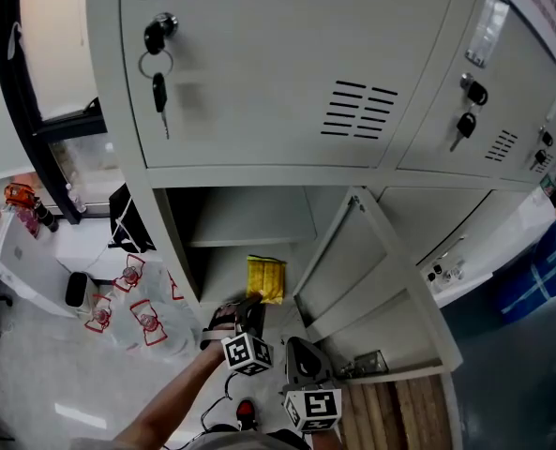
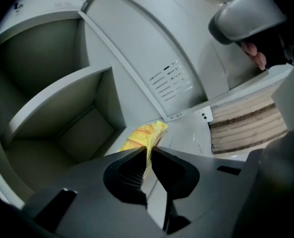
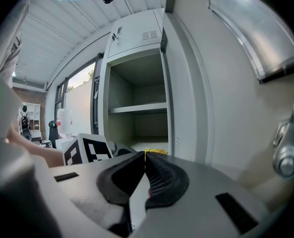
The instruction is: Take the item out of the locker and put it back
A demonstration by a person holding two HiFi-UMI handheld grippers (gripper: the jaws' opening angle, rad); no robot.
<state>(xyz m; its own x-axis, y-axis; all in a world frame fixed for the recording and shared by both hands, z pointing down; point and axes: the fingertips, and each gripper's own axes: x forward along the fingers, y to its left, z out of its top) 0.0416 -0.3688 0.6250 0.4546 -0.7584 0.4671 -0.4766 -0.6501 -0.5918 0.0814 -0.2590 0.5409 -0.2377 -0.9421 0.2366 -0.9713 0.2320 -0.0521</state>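
A yellow packet [image 1: 265,279] lies on the floor of the open lower locker compartment, near its front edge. My left gripper [image 1: 251,302] reaches it from the front, and its narrow jaws pinch the packet's near edge. In the left gripper view the yellow packet [image 2: 146,135] runs from the locker floor into the slit of the left gripper [image 2: 147,151]. My right gripper [image 1: 298,343] hovers just right of the left one, outside the locker, shut with nothing in it. In the right gripper view the right gripper [image 3: 145,154] points at the compartment, and a sliver of the packet [image 3: 155,151] shows past its tips.
The locker door [image 1: 376,279] stands swung open to the right. A shelf [image 1: 251,218] divides the compartment above the packet. Keys [image 1: 158,73] hang from the closed upper locker. Wooden slats [image 1: 399,420] lie below the door. Printed plastic bags [image 1: 137,303] sit at the left.
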